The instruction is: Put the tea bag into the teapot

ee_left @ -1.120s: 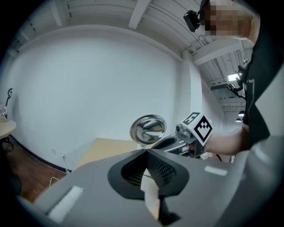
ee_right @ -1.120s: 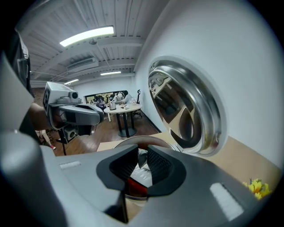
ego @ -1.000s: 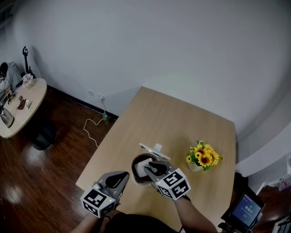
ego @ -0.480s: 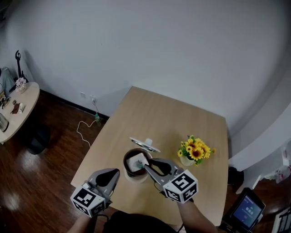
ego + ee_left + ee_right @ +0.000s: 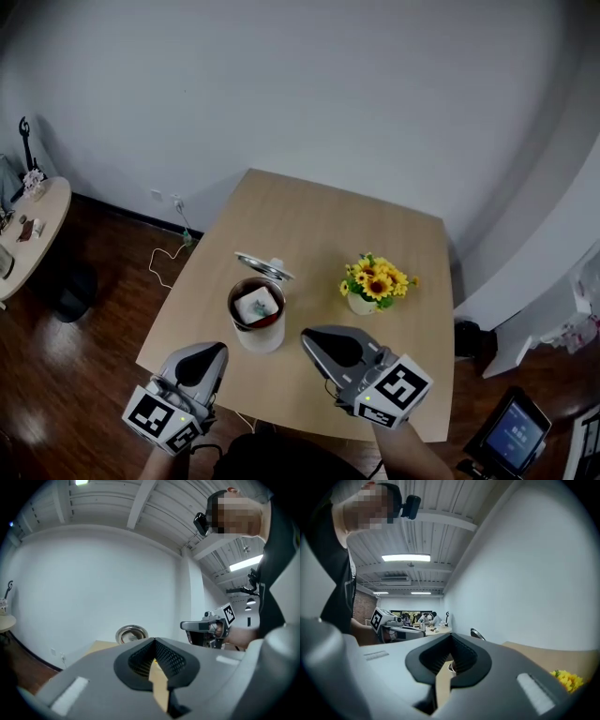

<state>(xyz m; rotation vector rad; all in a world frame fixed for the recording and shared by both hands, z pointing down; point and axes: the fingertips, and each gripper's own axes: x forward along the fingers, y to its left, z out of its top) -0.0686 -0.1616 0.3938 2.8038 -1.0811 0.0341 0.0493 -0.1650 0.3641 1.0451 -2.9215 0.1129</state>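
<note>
Tea bag [image 5: 256,304]: 1, white, lying inside the open teapot [image 5: 255,337], clear of both grippers.

Left to right in the head view:
- 1 round pale side table [image 5: 42,220] at the far left, with small items on it too small to tell.
- 1 light cable [image 5: 161,263] looping over the floor [image 5: 94,347], which is dark glossy wood.
- Left gripper [image 5: 217,350]: 1, near the counter's near-left corner and pointing at the teapot. Jaws pressed together with nothing between them. Marker cube at its rear.
- Teapot: 1, pale body with a dark inside, standing upright near the counter's left edge.
- Lid [image 5: 263,267]: 1, silvery, off the pot, lying on the counter just behind it.
- Sunflower pot [image 5: 374,284]: 1, yellow blooms in a small pale pot, right of the teapot and apart from it.
- Right gripper [image 5: 308,337]: 1, just right of the teapot and not touching it. Jaws closed on each other and empty. Marker cube at its rear.
- 1 screen device [image 5: 511,431] on the floor at the lower right, print too small to read.

Counter [image 5: 309,220]: light wood, rectangular, set against a plain white wall [image 5: 328,84]. The gripper views show a white slatted ceiling with strip lights. The right gripper view also shows people at a far table.

The only markings are the black-and-white square codes on the cubes.
</note>
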